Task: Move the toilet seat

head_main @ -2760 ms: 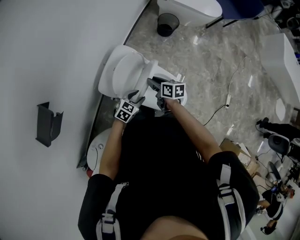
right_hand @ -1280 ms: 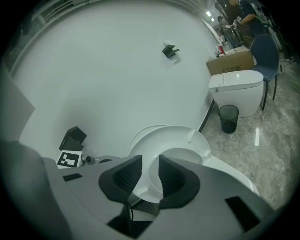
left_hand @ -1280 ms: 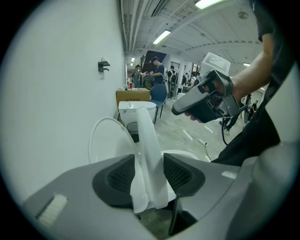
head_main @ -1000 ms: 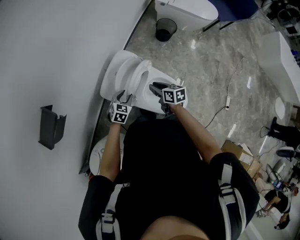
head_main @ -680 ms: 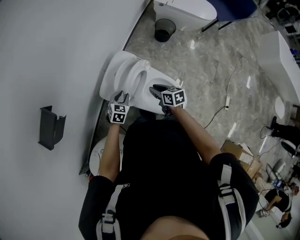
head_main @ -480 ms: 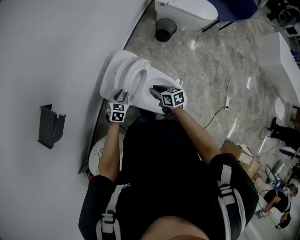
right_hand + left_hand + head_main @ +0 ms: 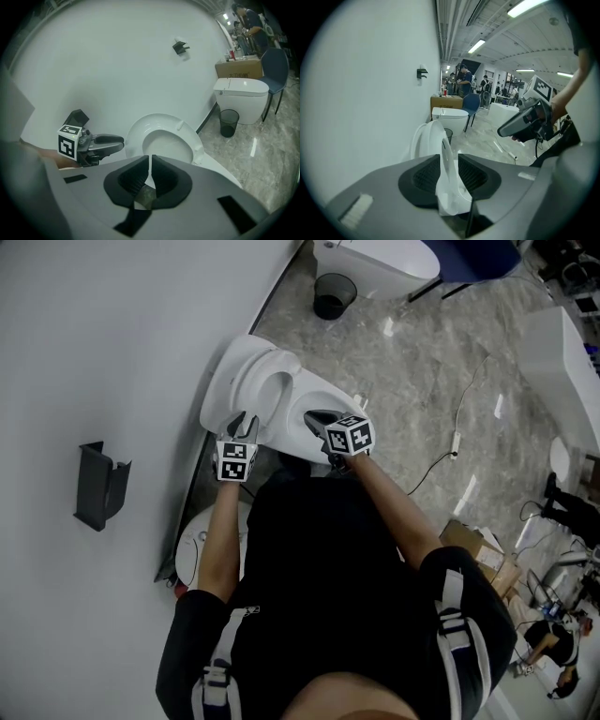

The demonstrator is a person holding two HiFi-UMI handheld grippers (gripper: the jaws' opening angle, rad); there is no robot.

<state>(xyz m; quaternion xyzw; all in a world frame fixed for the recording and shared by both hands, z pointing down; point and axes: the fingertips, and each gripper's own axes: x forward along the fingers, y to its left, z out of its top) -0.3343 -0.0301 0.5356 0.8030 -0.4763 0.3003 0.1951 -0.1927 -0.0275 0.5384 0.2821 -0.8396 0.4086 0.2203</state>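
Observation:
The white toilet seat (image 7: 263, 390) stands raised over the bowl (image 7: 319, 427), leaning back toward the wall. In the left gripper view the seat (image 7: 438, 140) shows edge-on, and my left gripper (image 7: 449, 174) is shut on its rim. In the head view the left gripper (image 7: 242, 424) sits at the seat's near edge. My right gripper (image 7: 321, 420) hovers over the bowl's front. Its jaws have just been closing, and in the right gripper view the right gripper (image 7: 149, 176) has only a thin slit left, with nothing between the jaws. That view also shows the seat (image 7: 187, 136) face-on.
A black waste bin (image 7: 330, 294) and a second toilet (image 7: 375, 254) stand further along the wall. A cable (image 7: 457, 437) lies on the marble floor at right. A dark holder (image 7: 98, 486) hangs on the wall. A round white device (image 7: 195, 542) sits beside the toilet.
The seat has tipped further back toward the wall. Both hands stay almost where they were, each rolled slightly.

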